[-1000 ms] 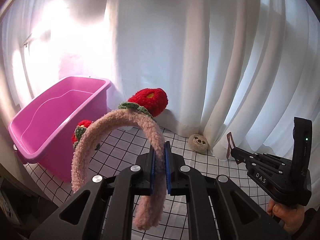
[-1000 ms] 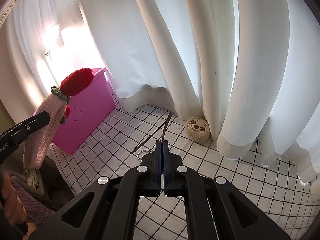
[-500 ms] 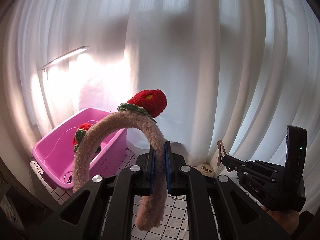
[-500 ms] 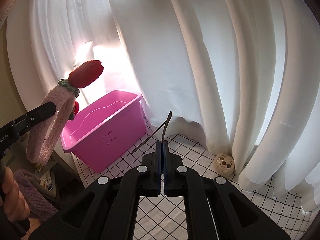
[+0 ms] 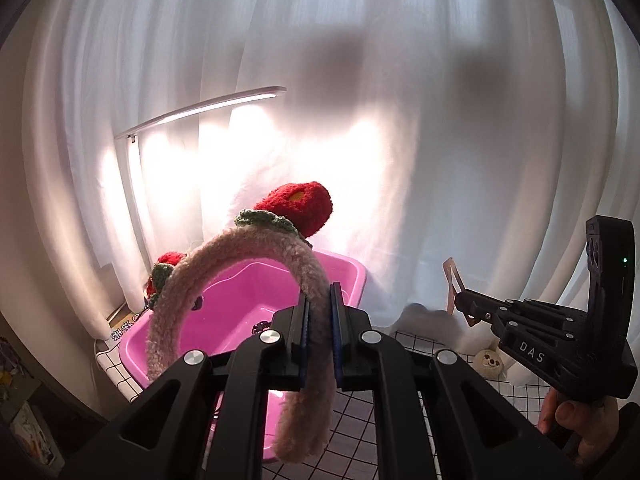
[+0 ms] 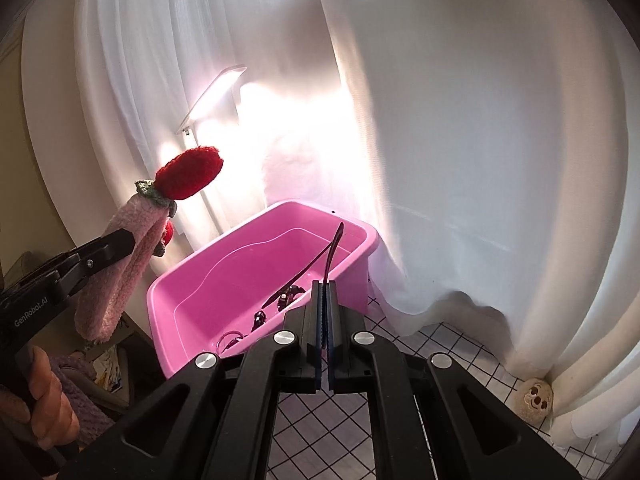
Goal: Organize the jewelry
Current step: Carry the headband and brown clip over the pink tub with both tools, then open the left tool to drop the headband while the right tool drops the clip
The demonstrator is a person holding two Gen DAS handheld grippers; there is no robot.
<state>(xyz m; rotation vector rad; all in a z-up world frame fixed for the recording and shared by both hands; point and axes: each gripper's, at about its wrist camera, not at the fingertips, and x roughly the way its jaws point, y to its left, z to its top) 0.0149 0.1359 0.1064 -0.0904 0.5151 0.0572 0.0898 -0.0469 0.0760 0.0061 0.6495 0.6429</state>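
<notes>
Big white curtains (image 6: 460,140) hang all across the back and reach down to the table. The table has a white cloth with black squares (image 6: 460,344) on it.

A pink tub (image 6: 224,280) sits on the cloth, close to the curtains. Some small dark bits of jewelry (image 6: 280,300) lie in its bottom. A thin white lamp (image 5: 200,110) shines behind the tub.

The left gripper (image 5: 318,336) is shut tight on a fluffy pink headband (image 5: 240,252), with one side of the band squeezed between its fingers. The headband is up in the air, in front of the tub and a little above it. It has two red woolly flowers (image 5: 298,206) with green leaves, and it hides part of the tub in the left wrist view.

The right gripper (image 6: 324,336) is pressed shut on a thin dark clip (image 6: 332,248). The clip sticks up over the tub.

A little round smiley toy (image 6: 534,398) sits on the cloth by the bottom of the curtains, well apart from the tub.
</notes>
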